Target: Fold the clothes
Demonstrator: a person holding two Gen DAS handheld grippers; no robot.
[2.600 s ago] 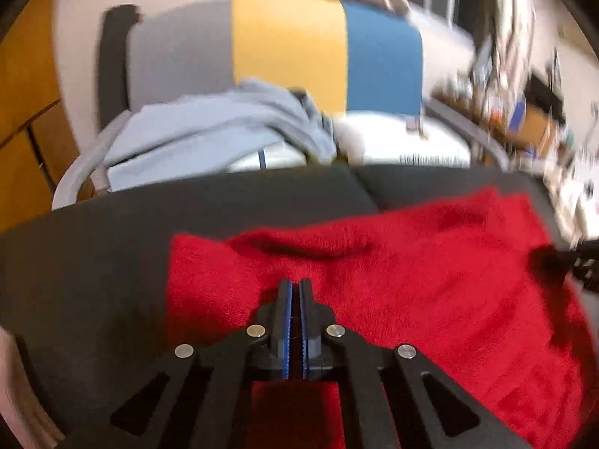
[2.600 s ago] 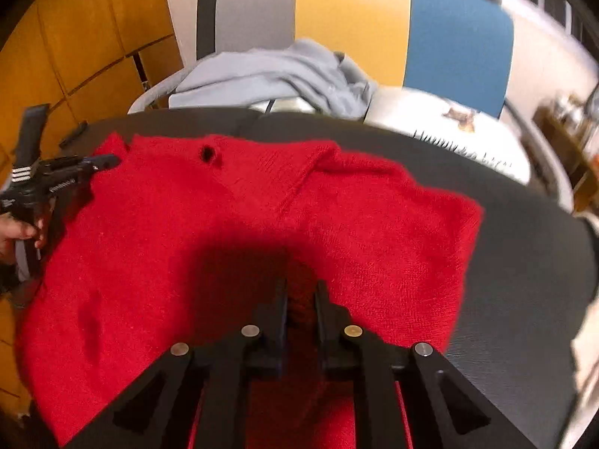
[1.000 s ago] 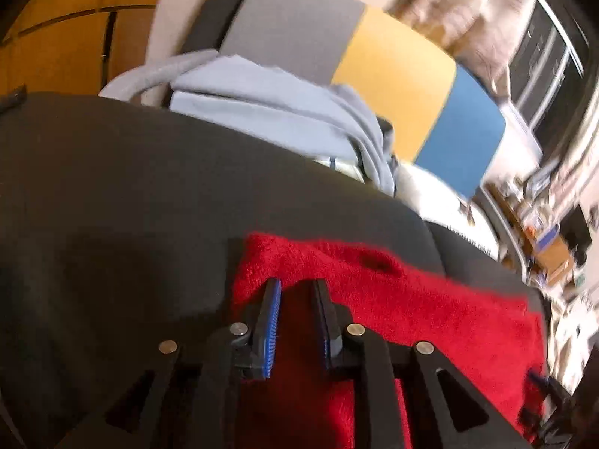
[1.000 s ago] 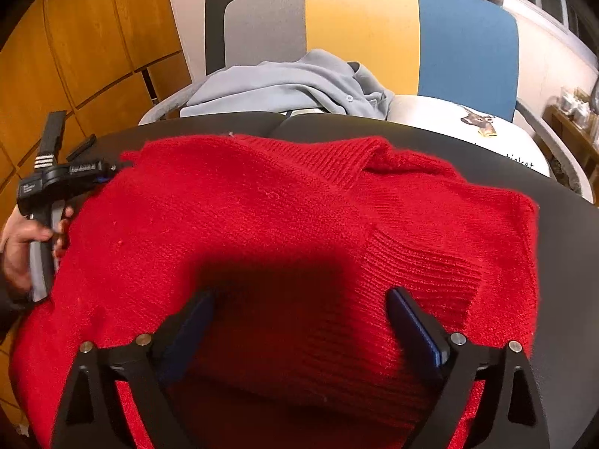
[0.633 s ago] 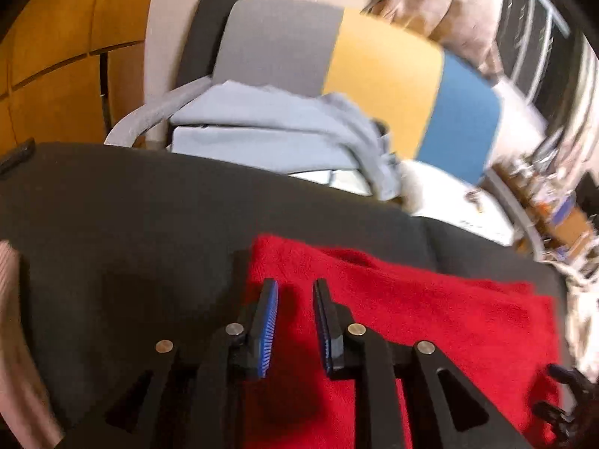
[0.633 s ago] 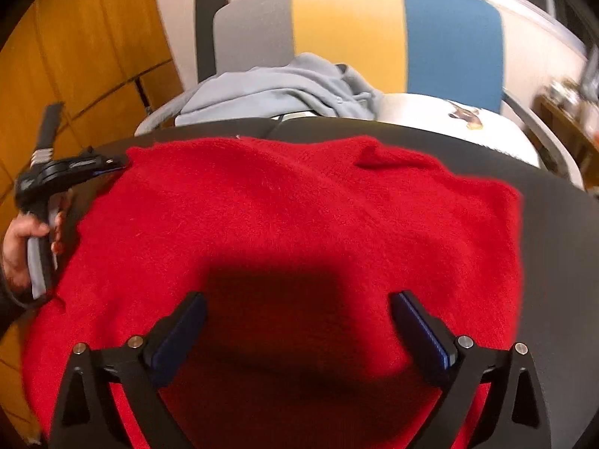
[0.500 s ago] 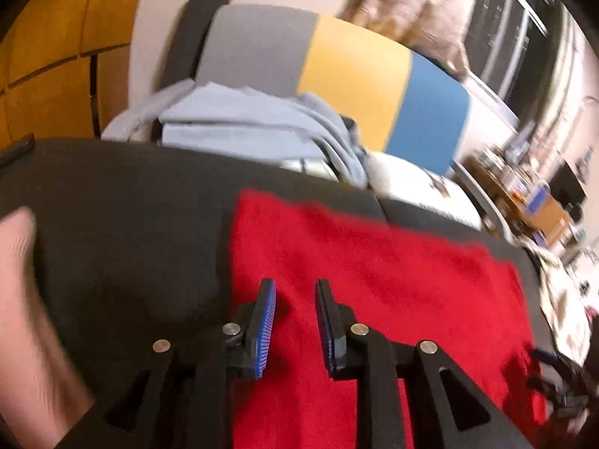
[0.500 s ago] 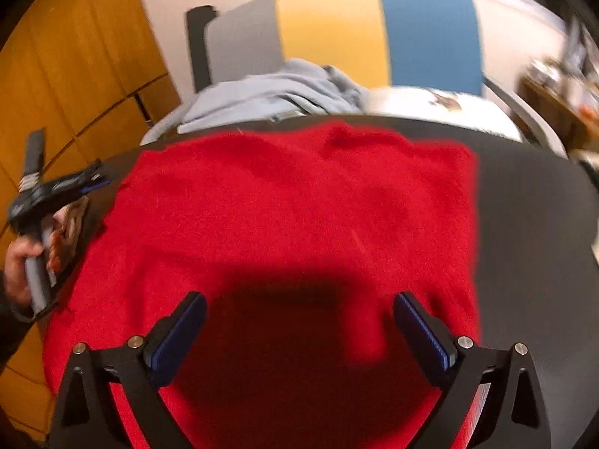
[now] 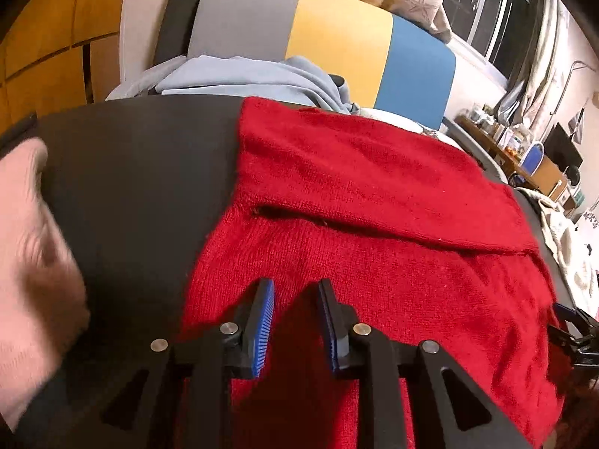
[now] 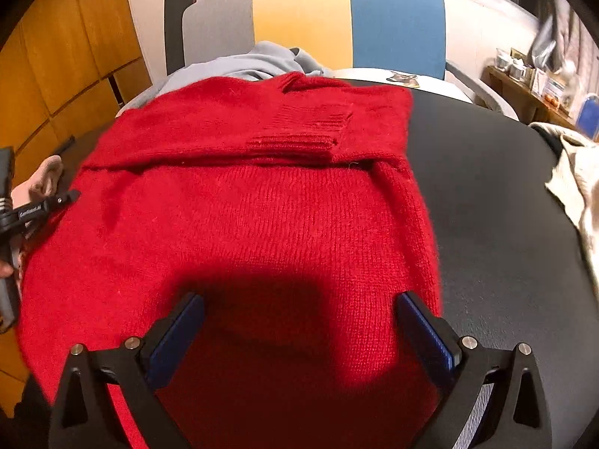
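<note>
Red knit: one sweater (image 10: 284,202) is spread beneath two empty grippers, left (image 9: 295,321) narrowly parted, right (image 10: 299,321) wide apart.

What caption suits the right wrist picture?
Open right gripper hovering over a partly folded red sweater on a dark table.

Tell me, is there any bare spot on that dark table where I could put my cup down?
Yes. The dark table lies bare between the red knitted sweater and the cream cloth at the right edge. Another bare strip runs left of the sweater, up to the pink fabric. The middle is crowded: the sweater covers it, with both open grippers above its near hem.
</note>
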